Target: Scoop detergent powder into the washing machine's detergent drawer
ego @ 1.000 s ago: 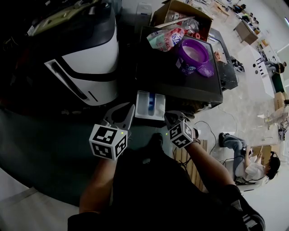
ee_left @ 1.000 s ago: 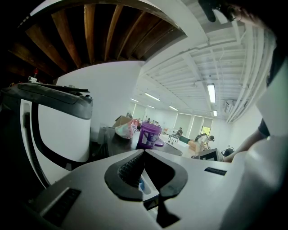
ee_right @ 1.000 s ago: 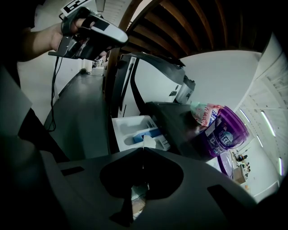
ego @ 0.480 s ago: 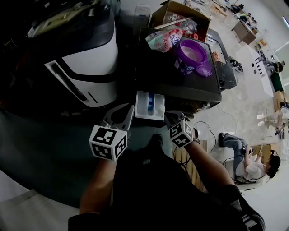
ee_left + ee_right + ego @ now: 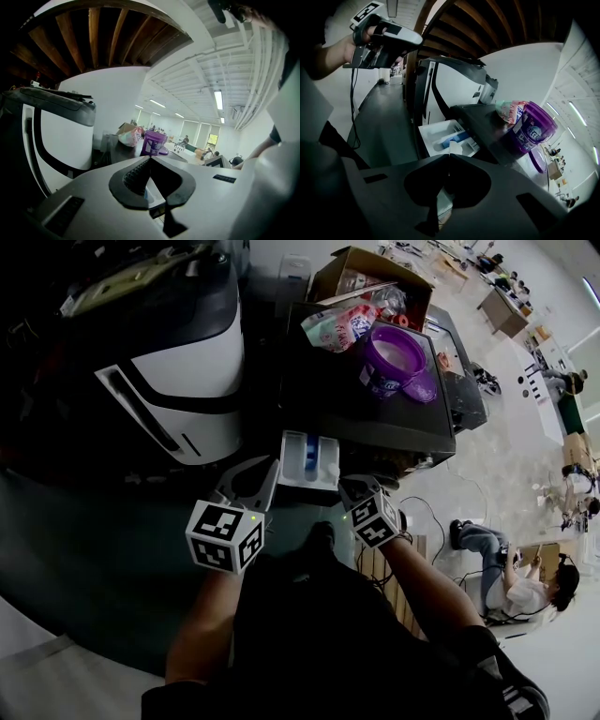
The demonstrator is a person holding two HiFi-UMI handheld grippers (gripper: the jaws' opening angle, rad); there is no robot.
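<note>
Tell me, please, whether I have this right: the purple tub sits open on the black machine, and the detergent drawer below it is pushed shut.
Not quite. The tub does sit open on the black machine, but the drawer is pulled out, not pushed shut; the head view shows its white compartments from above.

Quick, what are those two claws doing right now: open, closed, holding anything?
Left claw: closed, with nothing in it.
Right claw: closed on what looks like a small white scoop.
</note>
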